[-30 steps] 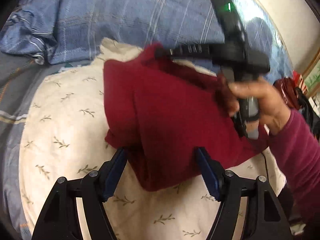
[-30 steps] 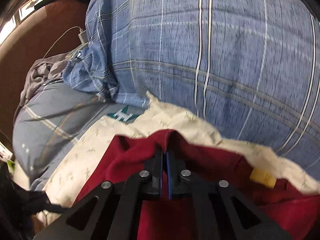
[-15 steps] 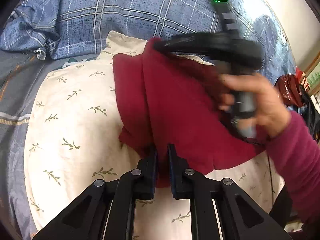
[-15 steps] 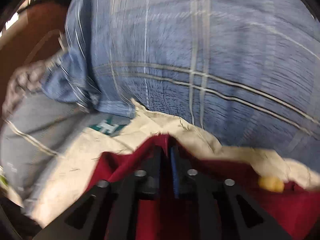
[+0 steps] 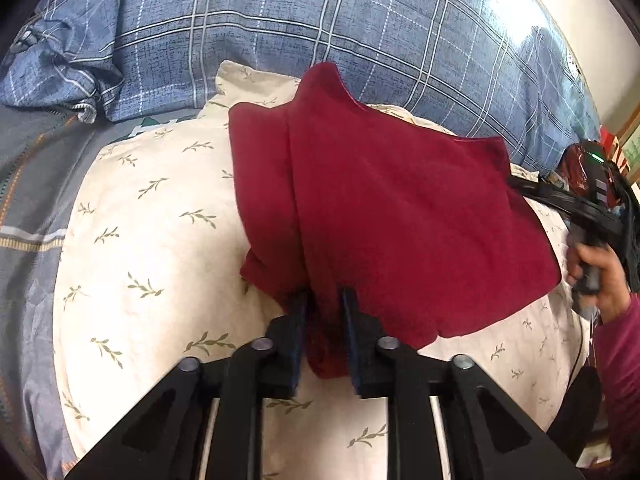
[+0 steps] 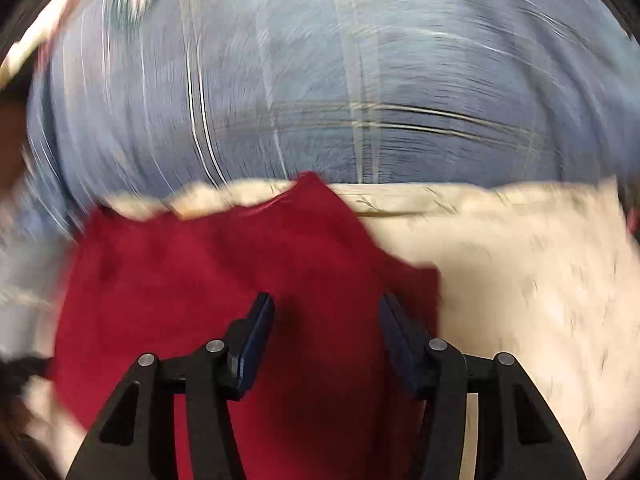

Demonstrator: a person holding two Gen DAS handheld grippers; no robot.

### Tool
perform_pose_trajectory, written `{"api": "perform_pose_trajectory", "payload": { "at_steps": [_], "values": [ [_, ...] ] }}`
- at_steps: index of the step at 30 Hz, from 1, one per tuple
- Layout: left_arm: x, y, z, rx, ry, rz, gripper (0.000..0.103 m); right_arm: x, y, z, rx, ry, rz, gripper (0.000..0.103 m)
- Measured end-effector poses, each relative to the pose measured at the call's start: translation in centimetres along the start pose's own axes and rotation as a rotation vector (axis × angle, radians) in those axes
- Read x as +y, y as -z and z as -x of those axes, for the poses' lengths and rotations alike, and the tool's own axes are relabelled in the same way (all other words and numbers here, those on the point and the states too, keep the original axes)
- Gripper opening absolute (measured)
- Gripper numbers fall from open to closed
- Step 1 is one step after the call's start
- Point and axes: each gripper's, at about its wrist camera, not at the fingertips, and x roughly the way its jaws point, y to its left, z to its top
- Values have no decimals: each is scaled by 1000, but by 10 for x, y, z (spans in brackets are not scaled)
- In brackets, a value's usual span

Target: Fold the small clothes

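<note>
Right gripper (image 6: 326,344) let go of red garment (image 5: 392,216), jaws just opened, swung off to pillow's (image 5: 152,216) right edge. Left gripper (image 5: 324,328) jaws just eased apart, near hem between, grip uncertain. Fold laid mid-pillow; likely done.

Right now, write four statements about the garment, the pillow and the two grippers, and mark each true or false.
1. The red garment lies on a pale pillow printed with leaf sprigs. True.
2. The right gripper is clamped on the garment. False: its jaws stand apart, having just been opening, above the cloth.
3. A fold of the garment sits between the left gripper fingers. True.
4. The bedding behind the pillow is plain white. False: it is blue plaid.
</note>
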Motion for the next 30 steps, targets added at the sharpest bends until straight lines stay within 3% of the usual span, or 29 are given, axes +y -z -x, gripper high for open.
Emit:
{"api": "perform_pose_trajectory", "payload": {
  "at_steps": [3, 9, 10, 11, 12, 15, 19, 20, 22, 25, 27, 29, 30],
  "values": [
    [-1, 1, 3, -13, -17, 1, 46, -11, 26, 38, -36, 5, 9, 58],
    [-7, 4, 3, -7, 17, 0, 45, -3, 71, 54, 31, -75, 13, 55],
    [-7, 5, 2, -2, 14, -7, 45, 1, 74, 53, 28, -74, 31, 44],
    [-8, 6, 0, 1, 8, -12, 45, 5, 80, 51, 18, -62, 59, 18],
    [-9, 6, -1, 4, 2, -14, 45, 10, 84, 45, 29, -46, 84, 10],
    [-8, 6, -1, 7, 7, 2, 45, 15, 87, 46, 43, -29, 97, 7],
    [-6, 6, 1, 5, -7, 3, 45, 8, 83, 75, -23, 34, 124, 2],
    [-6, 6, 1, 4, -12, 3, 45, 2, 84, 72, -14, 76, 125, 2],
    [-7, 5, 1, -2, -24, 2, 45, -10, 89, 57, 44, 54, 73, 2],
    [-8, 6, 7, -27, -65, -3, 45, -2, 87, 67, 21, 43, 83, 3],
    [-10, 7, 13, -70, -131, -14, 46, 8, 80, 79, -5, 55, 83, 10],
    [-11, 6, 17, -98, -156, -7, 47, 17, 72, 88, -51, 49, 49, 38],
    [-12, 6, 19, -112, -164, -3, 48, 19, 67, 87, -50, 29, 45, 43]
  ]
}}
